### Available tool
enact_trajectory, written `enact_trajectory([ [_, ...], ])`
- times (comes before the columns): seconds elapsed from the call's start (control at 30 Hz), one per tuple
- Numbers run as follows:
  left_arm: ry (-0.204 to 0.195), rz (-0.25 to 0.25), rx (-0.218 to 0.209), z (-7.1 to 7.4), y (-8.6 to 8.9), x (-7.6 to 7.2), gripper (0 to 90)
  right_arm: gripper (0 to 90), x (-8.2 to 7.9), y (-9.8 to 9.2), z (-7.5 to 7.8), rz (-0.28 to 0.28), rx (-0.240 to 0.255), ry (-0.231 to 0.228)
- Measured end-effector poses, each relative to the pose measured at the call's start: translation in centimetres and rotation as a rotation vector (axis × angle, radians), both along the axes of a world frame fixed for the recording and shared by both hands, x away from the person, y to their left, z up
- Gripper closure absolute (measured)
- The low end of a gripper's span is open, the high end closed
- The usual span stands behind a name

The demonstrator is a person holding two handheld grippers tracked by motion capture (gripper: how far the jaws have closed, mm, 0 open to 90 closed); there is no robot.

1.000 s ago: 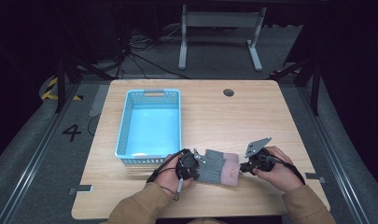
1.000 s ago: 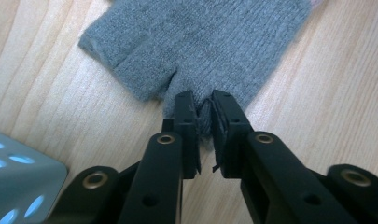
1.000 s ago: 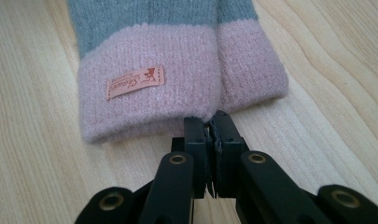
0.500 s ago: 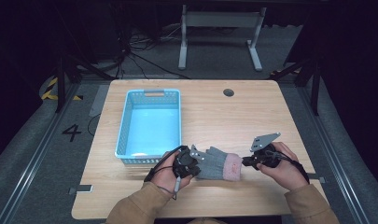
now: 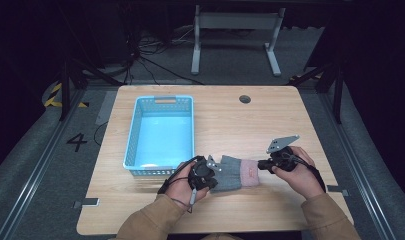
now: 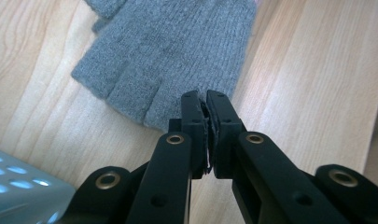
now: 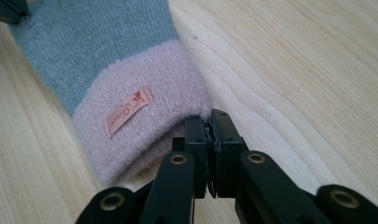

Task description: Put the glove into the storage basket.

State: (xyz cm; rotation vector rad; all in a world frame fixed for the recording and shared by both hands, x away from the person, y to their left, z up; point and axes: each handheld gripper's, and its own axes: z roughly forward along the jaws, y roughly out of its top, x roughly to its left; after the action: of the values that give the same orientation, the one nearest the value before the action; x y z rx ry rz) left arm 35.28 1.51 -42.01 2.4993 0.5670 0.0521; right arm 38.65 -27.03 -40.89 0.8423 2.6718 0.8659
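A grey knit glove (image 5: 232, 173) with a pink cuff (image 7: 140, 116) and an orange label lies flat near the table's front edge. My left gripper (image 5: 216, 175) is shut on the glove's finger end; in the left gripper view the jaws (image 6: 205, 109) pinch the edge of the grey fingers (image 6: 168, 56). At the other end my right gripper (image 5: 260, 164) is shut on the rim of the pink cuff, and its jaws (image 7: 210, 123) meet right at the cuff's opening. The glove stretches between the two grippers.
A light blue plastic basket (image 5: 133, 135) stands just left and behind the left hand; its corner (image 6: 18, 191) is close to the left gripper. The wooden table (image 5: 230, 120) has a round cable hole (image 5: 245, 99) at the back. Dark floor and a metal frame lie beyond.
The right hand has shifted very slightly away from me. The left hand and the glove stay where they were.
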Motion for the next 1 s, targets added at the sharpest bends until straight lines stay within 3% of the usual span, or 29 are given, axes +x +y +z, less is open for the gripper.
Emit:
enact_trajectory([
  [0.4, 0.034, 0.003, 0.008, -0.7, -0.2, 0.3, 85.2, 85.3, 0.7, 0.1, -1.6, -0.007, -0.026, 0.037],
  [0.53, 0.035, 0.002, -0.007, -0.5, 0.0, 0.3, 77.2, 79.3, 0.6, 0.0, -1.7, -0.015, -0.026, 0.033],
  [0.83, 0.026, 0.004, -0.053, 0.3, 0.4, 0.2, 65.9, 74.7, 0.3, -1.9, -0.7, -0.067, 0.003, 0.021],
  [1.0, 0.012, 0.020, -0.100, 1.1, 0.3, 0.3, 61.2, 72.8, -0.1, -2.9, 0.3, -0.097, 0.033, -0.003],
])
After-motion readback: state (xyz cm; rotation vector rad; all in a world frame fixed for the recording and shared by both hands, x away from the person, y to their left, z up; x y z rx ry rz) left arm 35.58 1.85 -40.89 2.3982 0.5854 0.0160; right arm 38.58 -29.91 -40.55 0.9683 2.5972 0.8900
